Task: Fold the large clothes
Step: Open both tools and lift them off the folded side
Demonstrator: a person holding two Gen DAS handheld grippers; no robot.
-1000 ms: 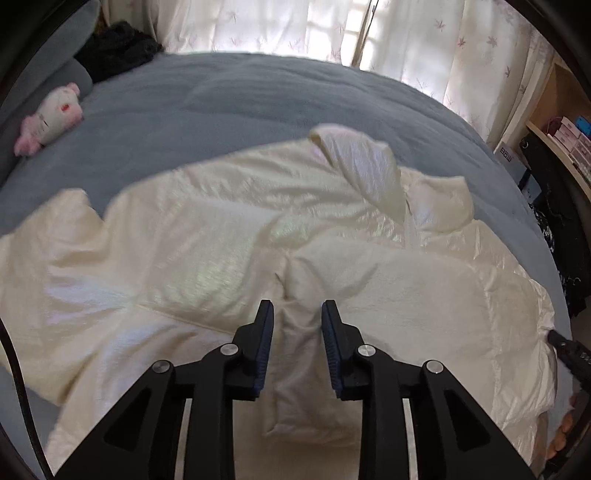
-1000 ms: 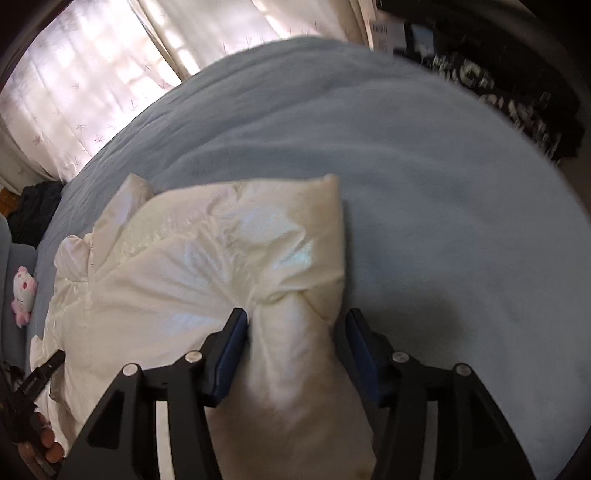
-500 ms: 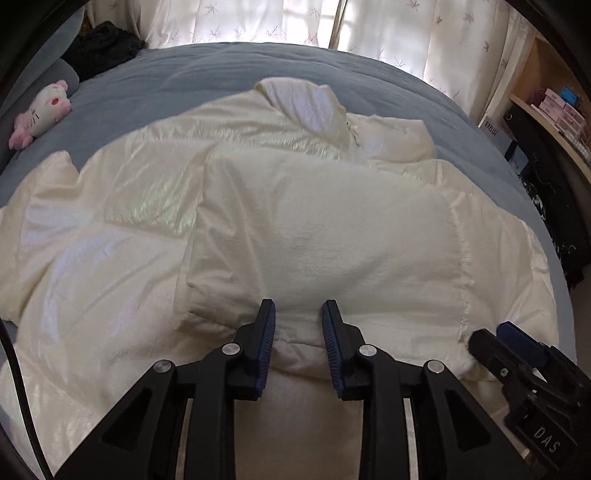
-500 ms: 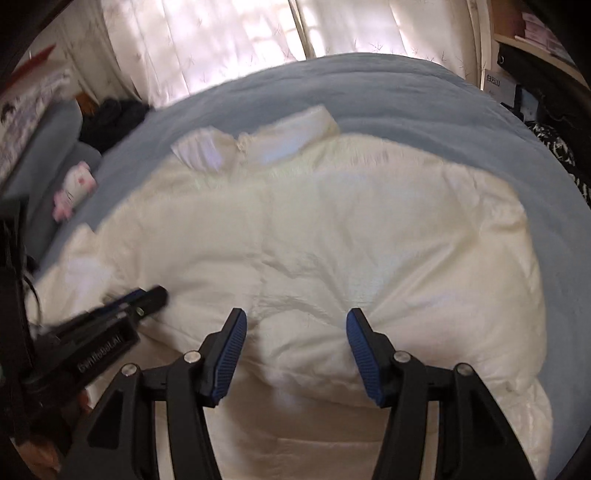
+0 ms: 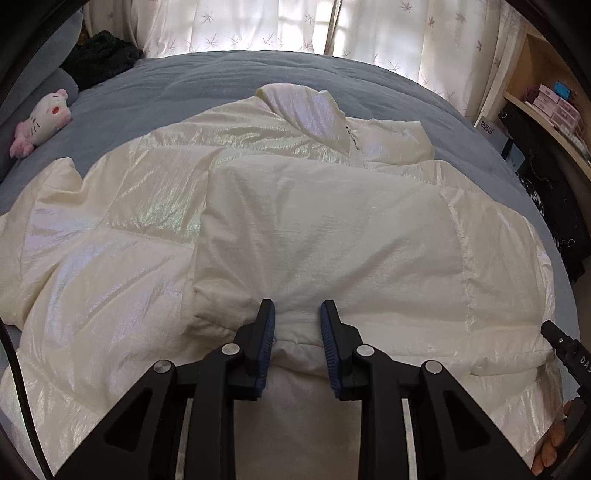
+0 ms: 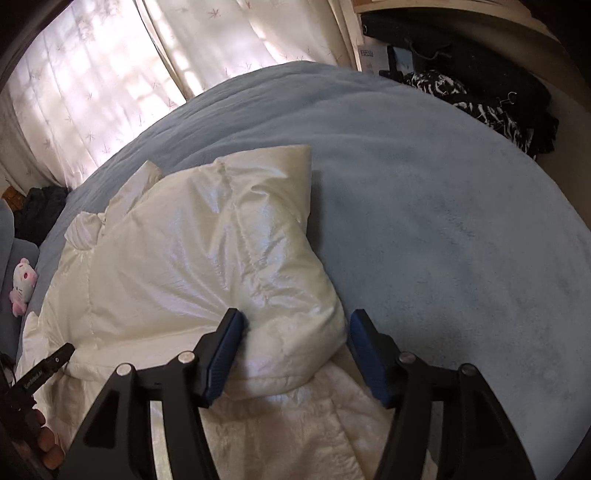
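A large cream-white puffer jacket (image 5: 325,229) lies spread on the blue-grey bed, with one panel folded over the body. It also shows in the right wrist view (image 6: 192,266). My left gripper (image 5: 297,332) has its jaws a little apart around a puffy fold at the near edge of that panel. My right gripper (image 6: 293,347) is open, its jaws astride the jacket's padded right edge next to the bare blanket. The tip of the other gripper shows at each view's edge.
The blue-grey blanket (image 6: 443,221) spreads to the right of the jacket. A pink and white plush toy (image 5: 40,122) lies at the bed's left edge. Curtains (image 5: 295,26) hang behind. Shelves with boxes (image 5: 554,103) and dark clothes (image 6: 480,99) stand to the right.
The right gripper has swung right, from over the jacket's middle to its right edge. The left gripper view has barely shifted, with the folded panel still before it.
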